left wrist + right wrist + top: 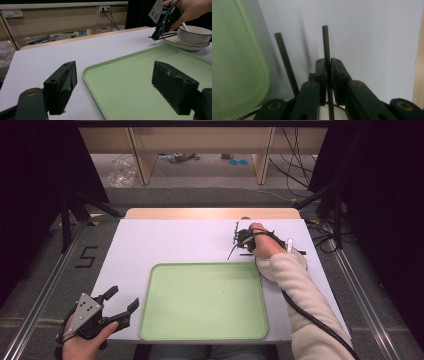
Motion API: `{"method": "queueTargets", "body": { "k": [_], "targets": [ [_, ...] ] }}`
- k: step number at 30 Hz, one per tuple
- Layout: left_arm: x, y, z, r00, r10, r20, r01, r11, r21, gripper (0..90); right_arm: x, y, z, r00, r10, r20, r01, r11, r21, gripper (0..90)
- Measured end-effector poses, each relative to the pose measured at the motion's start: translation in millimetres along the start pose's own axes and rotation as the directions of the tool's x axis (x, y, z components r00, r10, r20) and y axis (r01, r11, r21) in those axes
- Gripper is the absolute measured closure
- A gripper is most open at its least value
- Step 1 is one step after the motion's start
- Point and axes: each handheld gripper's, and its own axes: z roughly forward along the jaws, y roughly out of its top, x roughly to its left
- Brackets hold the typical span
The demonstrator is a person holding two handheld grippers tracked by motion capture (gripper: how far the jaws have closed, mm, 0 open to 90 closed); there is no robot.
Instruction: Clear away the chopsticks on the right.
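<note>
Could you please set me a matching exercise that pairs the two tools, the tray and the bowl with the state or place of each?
Things:
1. left tool
2. right tool
3. tray
4. bowl

States or places:
A. shut on a black chopstick
B. standing on a plate
C. open, with nothing between its jaws
D. pale green, with nothing on it

Pairs: 1-C, 2-A, 3-D, 4-B
</note>
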Motion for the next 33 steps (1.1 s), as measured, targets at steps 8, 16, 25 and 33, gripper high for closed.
{"method": "queueTargets", "body": {
  "k": [8,16,25,33],
  "targets": [
    [-0.2,0.3,-0.5,1.0,0.0,-0.005,0.0,1.0,0.004,20.3,-0.7,0.5,-5.3,0.9997,-0.013,0.022,0.013,1.0,-0.013,87.8],
    [-0.2,0.2,0.1,1.0,0.001,-0.001,-0.001,1.0,0.001,20.4,-3.3,0.9,-15.8,0.9957,-0.027,0.088,0.032,0.998,-0.048,87.9],
    [-0.2,0.3,0.0,1.0,0.001,-0.002,-0.001,1.0,-0.001,20.4,-9.5,5.1,-49.4,0.9854,0.038,0.166,-0.012,0.988,-0.156,87.9],
    [-0.1,0.7,-0.9,1.0,0.002,-0.007,-0.002,1.0,0.005,20.4,-13.6,4.0,-80.8,0.9727,0.132,0.191,-0.073,0.954,-0.291,88.0]
  ]
}}
